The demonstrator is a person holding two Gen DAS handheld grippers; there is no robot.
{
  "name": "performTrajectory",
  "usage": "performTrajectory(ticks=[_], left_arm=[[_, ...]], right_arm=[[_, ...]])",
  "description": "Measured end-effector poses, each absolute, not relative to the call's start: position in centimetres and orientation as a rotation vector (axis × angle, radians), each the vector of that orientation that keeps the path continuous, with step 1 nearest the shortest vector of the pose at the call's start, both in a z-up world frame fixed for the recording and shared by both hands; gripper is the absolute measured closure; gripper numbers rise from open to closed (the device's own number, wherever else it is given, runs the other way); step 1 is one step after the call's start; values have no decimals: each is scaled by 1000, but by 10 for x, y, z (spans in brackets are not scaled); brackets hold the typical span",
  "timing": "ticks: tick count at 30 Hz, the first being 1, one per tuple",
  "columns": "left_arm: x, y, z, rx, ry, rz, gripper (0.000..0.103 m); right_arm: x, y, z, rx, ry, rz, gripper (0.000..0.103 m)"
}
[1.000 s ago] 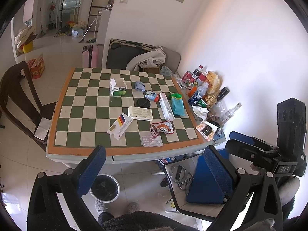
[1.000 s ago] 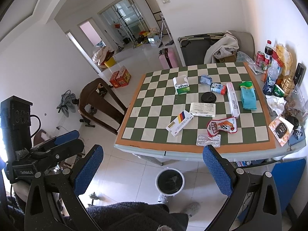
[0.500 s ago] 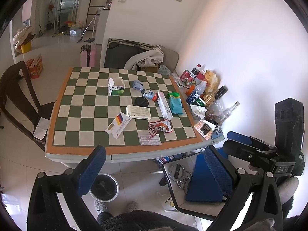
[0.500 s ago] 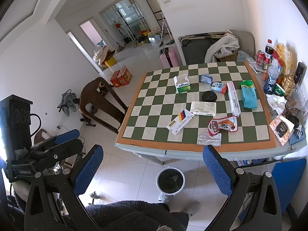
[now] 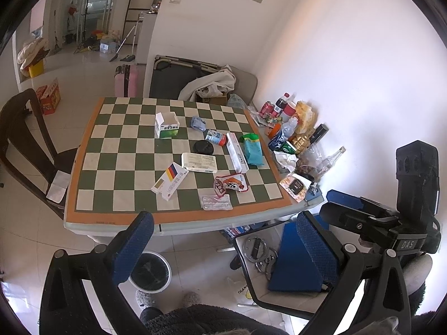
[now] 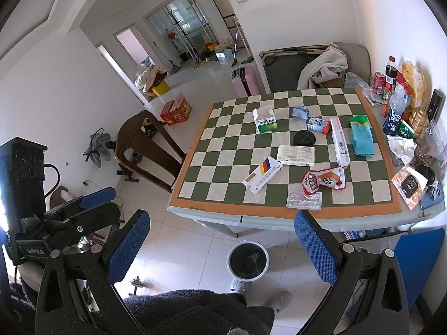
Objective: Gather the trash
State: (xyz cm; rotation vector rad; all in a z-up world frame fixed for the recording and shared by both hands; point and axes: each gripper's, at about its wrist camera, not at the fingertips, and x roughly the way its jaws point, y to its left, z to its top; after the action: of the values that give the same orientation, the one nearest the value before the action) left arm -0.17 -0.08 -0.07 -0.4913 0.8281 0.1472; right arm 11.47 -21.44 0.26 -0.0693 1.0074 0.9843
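- The left gripper [image 5: 223, 244] is held with its jaws spread wide and nothing between them; the right gripper [image 6: 220, 241] is likewise spread and empty. Both are kept back from the table [image 6: 279, 217], short of its near edge.
- The step in hand is judged to be the approach: no piece of trash has been gripped yet.
- The trash is spread over the checked cloth: a blister pack [image 6: 304, 200] nearest the edge, a red snack wrapper [image 6: 325, 181] just behind it, a striped box [image 6: 262, 174], a flat white box [image 6: 296, 155], a long white box [image 6: 339, 142], a teal pouch [image 6: 361, 135], a black lid [image 6: 304, 138] and an open green box [image 6: 265, 120].
- The bin [image 6: 248, 259] stands on the floor below the near edge.
- The next move is judged to call for 1 gripper to be brought forward and down over the nearest piece, probably the blister pack, which lies flat and may be hard to pinch.
- The bin's contents cannot be made out, and the print on most boxes is too small to read.
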Motion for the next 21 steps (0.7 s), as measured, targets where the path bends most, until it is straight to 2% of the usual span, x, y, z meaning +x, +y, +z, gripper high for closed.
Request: performTrajectory(ticks=[21], left_arm=[[3,-8,0,-493,840,129,0]], right_arm=[[111,-212,1,-70,1012,984,0]])
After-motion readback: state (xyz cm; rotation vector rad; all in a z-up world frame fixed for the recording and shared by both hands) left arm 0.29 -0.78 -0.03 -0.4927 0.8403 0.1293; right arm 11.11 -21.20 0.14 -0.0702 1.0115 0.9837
